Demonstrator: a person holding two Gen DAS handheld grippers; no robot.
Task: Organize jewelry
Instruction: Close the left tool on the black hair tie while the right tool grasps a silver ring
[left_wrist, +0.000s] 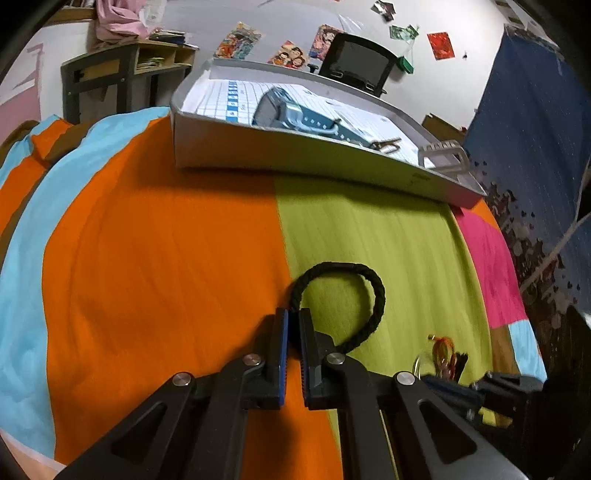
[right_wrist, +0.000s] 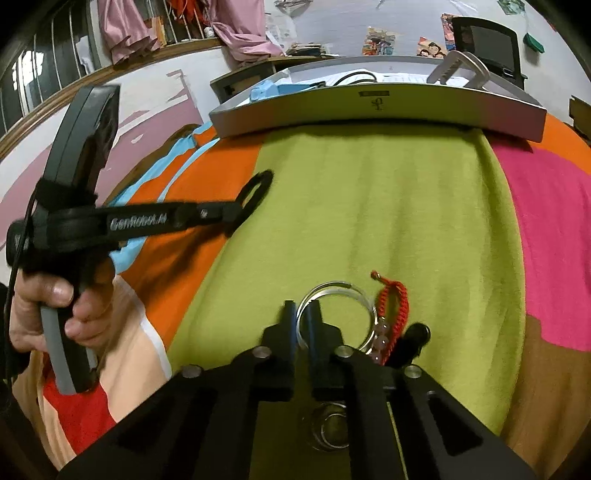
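Closest to the left wrist camera, the left gripper (left_wrist: 293, 319) has its two fingers drawn narrow on a black braided bracelet (left_wrist: 341, 295), pinching the cord where the loop's left side comes down. The rest of the loop curves up and to the right of the fingers over the green stripe of a striped blanket (left_wrist: 166, 258), and its lower end trails back under the right finger. Beyond it, a grey tray (left_wrist: 295, 155) sits on the blanket with a blue-grey case (left_wrist: 280, 110) and gridded paper inside. At the lower right of this view a tangle of red and orange cord shows beside the other tool, too small to make out.

From the right wrist camera, a hand (right_wrist: 48, 314) at far left grips the handle of the left tool, whose tip carries the black bracelet above the orange stripe, well apart from the tray. At centre, the right gripper (right_wrist: 302, 314) is also narrow, its fingers closed on the left rim of a clear bangle (right_wrist: 334, 291); the ring extends up and right of the fingers over the green stripe. Just right of the bangle lie a red woven bracelet (right_wrist: 397, 306) and a few pale pink beads (right_wrist: 382, 338), touching the ring's right edge. Below the fingers a second clear ring (right_wrist: 332, 424) rests on the blanket.
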